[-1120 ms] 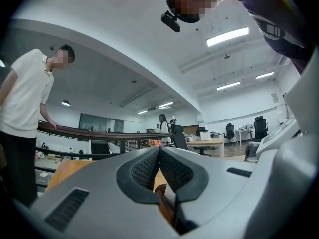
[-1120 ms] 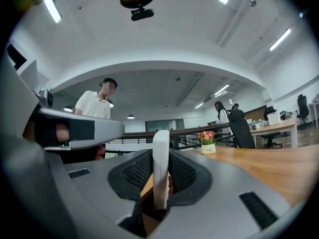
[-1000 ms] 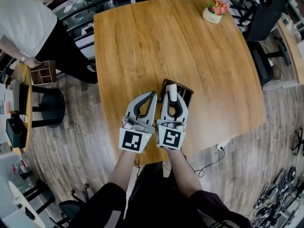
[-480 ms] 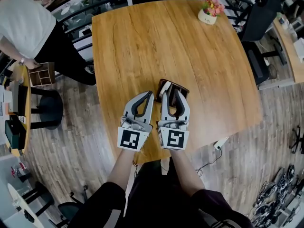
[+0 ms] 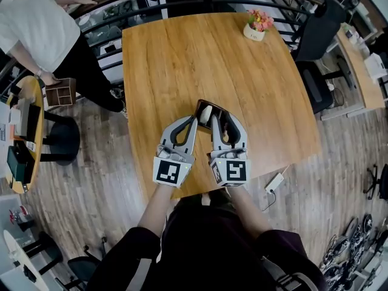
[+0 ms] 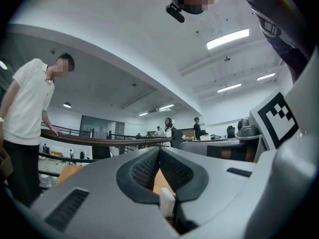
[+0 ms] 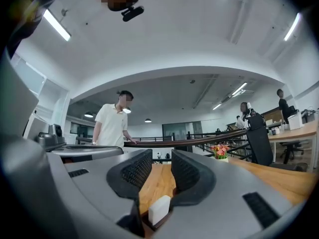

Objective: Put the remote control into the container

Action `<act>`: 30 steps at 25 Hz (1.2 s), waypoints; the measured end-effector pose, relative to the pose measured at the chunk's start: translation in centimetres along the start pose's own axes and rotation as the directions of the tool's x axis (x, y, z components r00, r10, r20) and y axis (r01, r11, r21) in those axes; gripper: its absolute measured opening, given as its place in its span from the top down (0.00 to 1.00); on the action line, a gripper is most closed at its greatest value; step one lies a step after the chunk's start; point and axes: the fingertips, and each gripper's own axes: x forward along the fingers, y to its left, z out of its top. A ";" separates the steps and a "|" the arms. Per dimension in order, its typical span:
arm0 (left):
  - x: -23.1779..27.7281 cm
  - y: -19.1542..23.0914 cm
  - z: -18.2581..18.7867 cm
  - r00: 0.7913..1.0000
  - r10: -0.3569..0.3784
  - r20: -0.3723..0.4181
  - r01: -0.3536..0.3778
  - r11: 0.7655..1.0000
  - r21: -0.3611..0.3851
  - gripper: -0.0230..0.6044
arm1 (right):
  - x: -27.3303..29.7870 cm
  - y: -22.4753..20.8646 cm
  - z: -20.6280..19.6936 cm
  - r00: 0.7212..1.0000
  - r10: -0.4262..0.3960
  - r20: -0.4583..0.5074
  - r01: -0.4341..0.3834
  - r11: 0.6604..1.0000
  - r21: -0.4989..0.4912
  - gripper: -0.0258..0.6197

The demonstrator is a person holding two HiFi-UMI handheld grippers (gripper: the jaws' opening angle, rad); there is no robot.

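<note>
Two grippers hover side by side just below the middle of the head view, at the near edge of the bench [image 5: 182, 53]. What has changed is on the right. A second ago the right gripper [image 5: 222, 115] held the white remote [image 5: 206, 114] upright over the dark container [image 5: 205, 104]. Now its jaws stand wide apart, and its own view shows only bare bench wood between the pads. The remote has gone down into the container, and its pale end shows at the container's left side, just beyond the tips of both grippers. How flat it lies I cannot tell, because the right gripper covers much of the container. The left gripper [image 5: 193, 120] has its jaws together at the tips with nothing in them (it has played no part that I can see).

To my eye that means the main step is done: the remote is released and inside. What looks left is to draw the right gripper back clear of the rim without knocking the container, which sits close to the bench edge. Nothing else on the bench is near; the flower pot [image 5: 254, 28] stands far off at the upper right.
</note>
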 end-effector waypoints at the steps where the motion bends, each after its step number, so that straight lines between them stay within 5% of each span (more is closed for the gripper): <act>1: -0.2 -0.4 0.7 1.000 -0.001 0.007 0.001 1.000 0.007 0.94 | -0.4 0.0 0.7 1.000 0.009 0.003 -0.009 1.000 0.005 0.77; 13: -1.0 -5.8 7.2 0.995 -0.020 0.095 0.013 0.997 0.077 0.94 | -5.1 0.5 6.7 0.982 0.183 0.049 -0.183 0.983 -0.020 0.79; 18: -1.2 -6.6 7.7 0.994 -0.021 0.107 0.013 0.997 0.072 0.94 | -6.3 1.2 6.6 0.971 0.236 0.043 -0.233 0.970 -0.066 0.93; 30: -0.7 -7.5 7.2 0.995 -0.024 0.095 0.016 0.996 0.087 0.94 | -6.9 0.9 6.6 0.963 0.264 0.046 -0.259 0.962 -0.091 0.94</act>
